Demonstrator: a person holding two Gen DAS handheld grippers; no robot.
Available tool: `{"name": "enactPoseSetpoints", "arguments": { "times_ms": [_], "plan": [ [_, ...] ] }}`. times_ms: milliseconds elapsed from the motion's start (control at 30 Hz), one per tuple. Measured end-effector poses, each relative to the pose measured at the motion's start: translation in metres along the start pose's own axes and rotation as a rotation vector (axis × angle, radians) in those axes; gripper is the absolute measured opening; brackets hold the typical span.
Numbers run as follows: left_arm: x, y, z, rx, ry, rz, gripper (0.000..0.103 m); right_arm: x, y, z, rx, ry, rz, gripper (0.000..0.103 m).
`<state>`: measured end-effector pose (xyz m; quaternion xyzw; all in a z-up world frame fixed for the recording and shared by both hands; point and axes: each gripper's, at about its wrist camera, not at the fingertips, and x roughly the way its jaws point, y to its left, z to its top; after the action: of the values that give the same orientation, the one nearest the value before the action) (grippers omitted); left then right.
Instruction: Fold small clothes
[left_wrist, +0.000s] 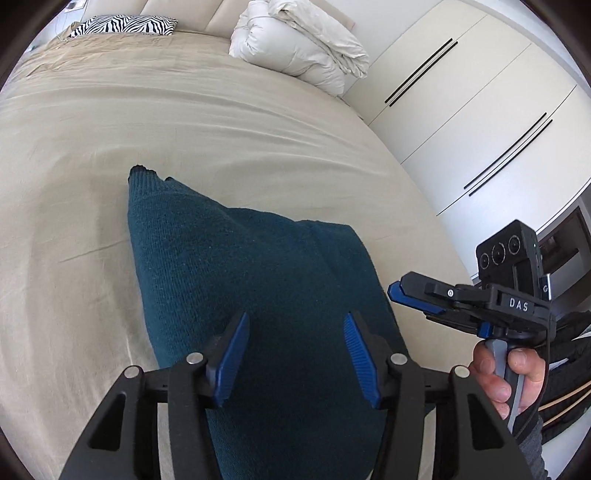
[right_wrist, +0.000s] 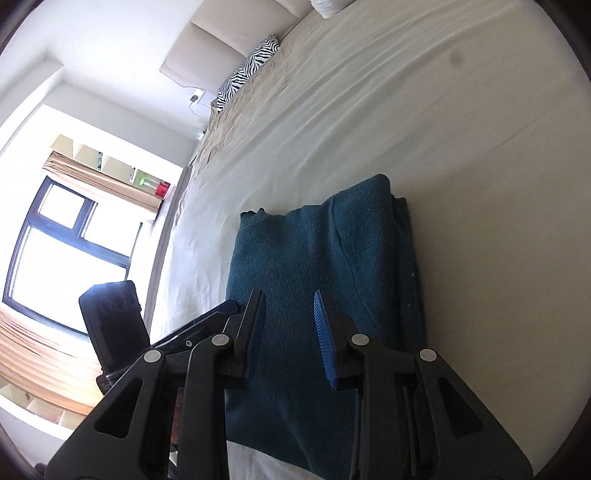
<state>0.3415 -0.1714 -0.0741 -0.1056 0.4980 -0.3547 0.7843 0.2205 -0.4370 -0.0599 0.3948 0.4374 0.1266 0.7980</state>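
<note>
On the beige bed sheet (left_wrist: 155, 122), the teal knit garment (left_wrist: 236, 280) is laid as a partly folded, elongated bundle. Its long axis is seen to run away from both cameras, from the near edge of the bed toward the headboard. At the far left end, a ragged corner (left_wrist: 142, 171) is raised slightly from the sheet; toward the right, a stacked fold edge (right_wrist: 400, 236) is visible.

The left gripper (left_wrist: 295, 328) is held directly above the near half of the garment, pointed along its length. Its jaws stand apart and nothing is gripped; the cloth lies below them, not between the pads.

To the right, the right gripper (right_wrist: 290, 314) is likewise positioned over the near portion of the garment. Its jaws are parted more narrowly and are also empty. In the left wrist view it is seen beside the garment's right edge, carried by a hand (left_wrist: 498, 369).

Both grippers are judged about equally near. The next fold is judged to be taken across the long axis, near end carried toward far end.
</note>
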Motion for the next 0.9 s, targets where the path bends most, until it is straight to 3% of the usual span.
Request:
{"name": "enactPoseSetpoints", "arguments": {
  "times_ms": [67, 167, 267, 333, 367, 433, 500, 533, 633, 733, 800, 900],
  "plan": [
    [0.018, 0.004, 0.001, 0.010, 0.050, 0.024, 0.056, 0.024, -0.005, 0.010, 0.025, 0.042, 0.029, 0.026],
    [0.030, 0.009, 0.000, 0.014, 0.066, 0.038, 0.055, 0.058, -0.017, 0.017, 0.030, 0.101, -0.092, 0.026],
    [0.039, 0.010, 0.000, 0.024, 0.075, 0.070, 0.048, 0.069, -0.037, 0.017, 0.070, 0.088, -0.058, 0.017],
    [0.043, 0.007, -0.005, 0.049, 0.069, 0.100, 0.048, 0.070, -0.042, 0.013, 0.051, 0.069, -0.077, 0.001],
    [0.046, 0.006, -0.006, 0.053, 0.065, 0.103, 0.048, 0.071, -0.045, 0.010, 0.033, 0.065, -0.090, 0.000],
    [0.045, 0.007, -0.005, 0.040, 0.070, 0.093, 0.048, 0.063, -0.055, 0.005, 0.075, 0.066, -0.060, 0.000],
    [0.035, 0.007, 0.000, 0.015, 0.080, 0.094, 0.041, 0.055, -0.047, 0.005, 0.108, 0.061, -0.069, 0.003],
    [0.027, 0.005, 0.002, 0.008, 0.081, 0.093, 0.039, 0.049, -0.038, 0.004, 0.098, 0.053, -0.061, 0.008],
    [0.004, -0.006, -0.004, 0.039, 0.049, 0.084, 0.040, 0.030, -0.009, -0.006, 0.035, 0.042, 0.021, 0.008],
    [0.019, 0.000, -0.012, 0.046, 0.091, 0.125, 0.039, 0.031, -0.002, -0.017, 0.000, 0.083, -0.022, 0.009],
    [0.028, 0.006, -0.016, 0.036, 0.086, 0.127, 0.038, 0.043, -0.015, -0.024, 0.016, 0.122, -0.116, 0.008],
    [0.034, -0.003, -0.017, 0.079, 0.085, 0.177, 0.038, 0.042, -0.030, -0.032, 0.045, 0.084, -0.066, 0.006]
  ]
}}
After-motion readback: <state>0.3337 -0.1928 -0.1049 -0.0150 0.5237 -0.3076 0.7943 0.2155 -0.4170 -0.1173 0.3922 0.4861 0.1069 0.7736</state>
